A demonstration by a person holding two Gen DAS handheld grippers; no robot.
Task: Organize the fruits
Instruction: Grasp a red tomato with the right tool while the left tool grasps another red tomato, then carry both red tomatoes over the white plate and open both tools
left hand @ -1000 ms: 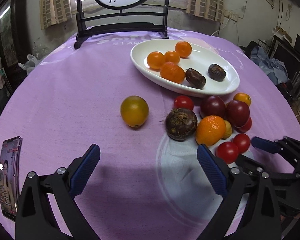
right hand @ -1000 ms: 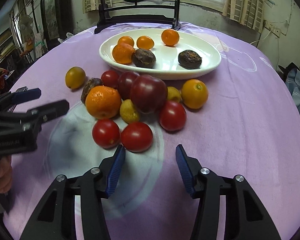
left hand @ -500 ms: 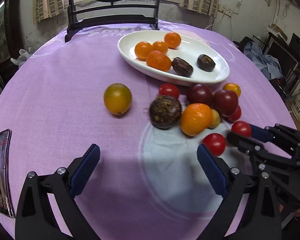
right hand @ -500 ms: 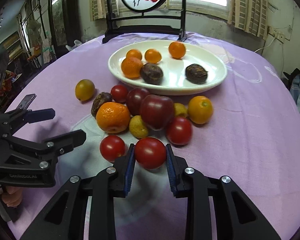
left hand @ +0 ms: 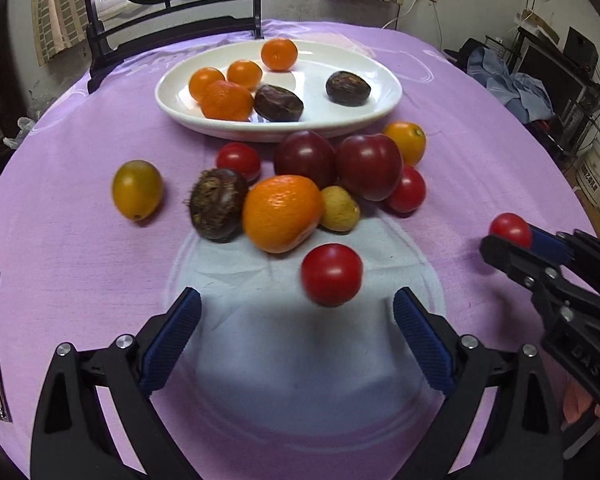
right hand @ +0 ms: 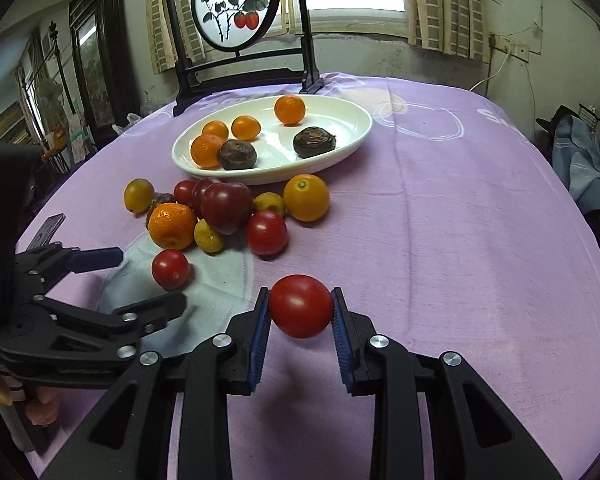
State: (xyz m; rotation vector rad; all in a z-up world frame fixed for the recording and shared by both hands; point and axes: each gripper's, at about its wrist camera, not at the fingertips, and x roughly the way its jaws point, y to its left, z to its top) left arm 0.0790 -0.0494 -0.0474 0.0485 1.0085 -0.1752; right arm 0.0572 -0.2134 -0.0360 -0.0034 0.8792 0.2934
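Right gripper (right hand: 300, 312) closed on a red tomato (right hand: 300, 311), pads pressing both its sides, fruit lifted clear of the purple cloth (right hand: 440, 240). Left gripper (left hand: 296, 320) wide, jaws having just narrowed a little, holding nothing; second tomato (left hand: 331, 274) lying on the cloth just beyond its fingertips, slightly right of the middle line, not touched by either pad. White plate (left hand: 380, 108) at the far side, already carrying four orange fruits and two dark brown ones, with bare room at its right part. Between plate and grippers a loose heap: big orange (left hand: 282, 212), two dark plums, small yellow fruits, more tomatoes. Key relation, as judged: plate lies straight ahead and slightly left of the held tomato, beyond the heap, so the carry probably must pass over the fruits and not through them. Round fruit, no long axis to mind. For the free tomato, left gripper clearly the nearer one.
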